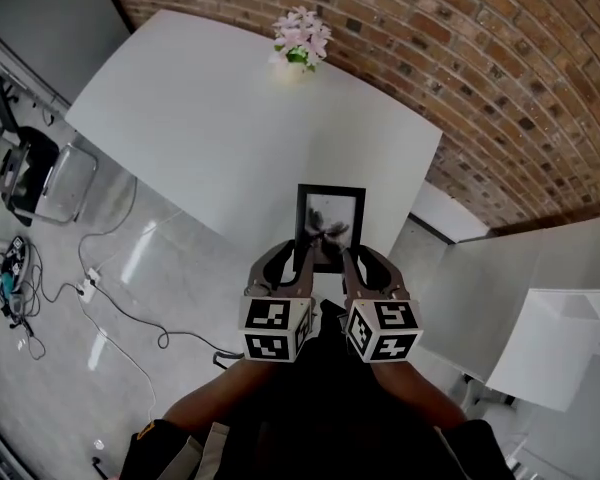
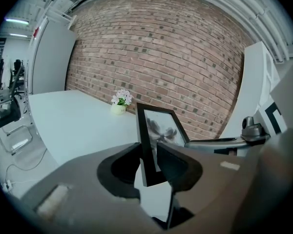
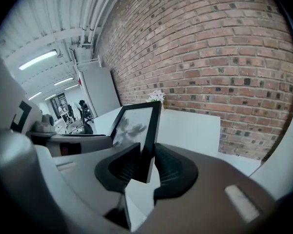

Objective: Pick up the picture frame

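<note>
The frame (image 1: 330, 224) is pinched at both lower corners by the left gripper (image 1: 290, 266) and the right gripper (image 1: 366, 266). It seems already lifted above the table's (image 1: 220, 138) near edge.

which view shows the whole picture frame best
Head view: the picture frame shows face-on, nearly whole. The left and right gripper views each see it slanted, partly covered by the jaws.

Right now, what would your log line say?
left tool: shut on picture frame | right tool: shut on picture frame | picture frame: held at both sides
</note>
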`<state>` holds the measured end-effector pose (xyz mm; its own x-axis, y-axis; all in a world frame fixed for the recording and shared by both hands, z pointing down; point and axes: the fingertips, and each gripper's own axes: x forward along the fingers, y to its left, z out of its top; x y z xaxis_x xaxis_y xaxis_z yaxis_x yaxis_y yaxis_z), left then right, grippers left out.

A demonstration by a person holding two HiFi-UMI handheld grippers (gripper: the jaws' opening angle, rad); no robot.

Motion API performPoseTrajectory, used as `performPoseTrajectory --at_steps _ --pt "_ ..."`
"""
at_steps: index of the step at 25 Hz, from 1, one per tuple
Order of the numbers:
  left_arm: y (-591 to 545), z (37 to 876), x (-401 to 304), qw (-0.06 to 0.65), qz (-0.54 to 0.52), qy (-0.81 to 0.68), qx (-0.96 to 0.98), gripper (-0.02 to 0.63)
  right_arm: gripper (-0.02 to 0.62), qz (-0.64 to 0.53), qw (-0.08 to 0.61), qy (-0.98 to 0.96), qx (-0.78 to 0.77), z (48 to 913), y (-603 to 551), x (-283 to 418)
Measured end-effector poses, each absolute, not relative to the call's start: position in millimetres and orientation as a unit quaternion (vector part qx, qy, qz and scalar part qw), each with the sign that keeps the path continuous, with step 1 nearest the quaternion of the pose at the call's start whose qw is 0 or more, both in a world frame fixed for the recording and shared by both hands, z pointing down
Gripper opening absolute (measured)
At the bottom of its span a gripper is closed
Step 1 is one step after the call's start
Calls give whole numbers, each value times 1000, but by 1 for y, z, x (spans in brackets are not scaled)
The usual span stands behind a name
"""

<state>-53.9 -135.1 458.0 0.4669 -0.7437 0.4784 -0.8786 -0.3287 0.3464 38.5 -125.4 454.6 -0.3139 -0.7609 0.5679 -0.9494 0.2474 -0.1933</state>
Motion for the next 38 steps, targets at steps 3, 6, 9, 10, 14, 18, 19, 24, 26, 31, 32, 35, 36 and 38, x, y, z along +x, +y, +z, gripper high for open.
performPoseTrajectory --at_steps 3,6,9,10,14,18,19,24,26,31,32,35,36,38 --pt "-124 453 -59 289 117 -497 810 101 92 257 178 -767 561 448 -110 33" --pt "-114 446 -57 288 114 -495 812 101 92 251 177 -768 562 441 -101 35" --pt "-107 437 -54 281 107 -500 812 101 92 242 171 -774 560 432 -96 39" --pt "-105 433 -53 277 106 -503 812 101 92 240 168 -777 558 429 -94 40" --pt "-86 422 -45 270 104 -516 807 101 92 237 159 -787 547 420 -77 48" --pt "-59 416 -32 269 99 -531 798 101 91 235 157 -797 534 412 -53 62" --pt "-51 415 -28 270 98 -535 795 101 91 234 158 -799 531 411 -46 66" --pt "-13 407 -12 267 86 -551 786 101 89 221 157 -812 517 402 -11 82" --pt "0 404 -8 263 82 -556 784 101 89 218 154 -817 511 400 1 87" --pt "31 399 -3 256 71 -573 776 97 89 211 149 -829 496 396 26 92" --pt "35 398 -3 254 69 -575 774 97 89 210 147 -831 494 396 30 92" --pt "46 396 -4 250 66 -581 772 97 89 207 143 -835 490 394 40 91" --pt "49 396 -4 248 65 -582 772 97 89 206 142 -836 489 394 43 91" --pt "53 398 -4 246 64 -584 770 97 87 203 142 -837 487 396 47 91"
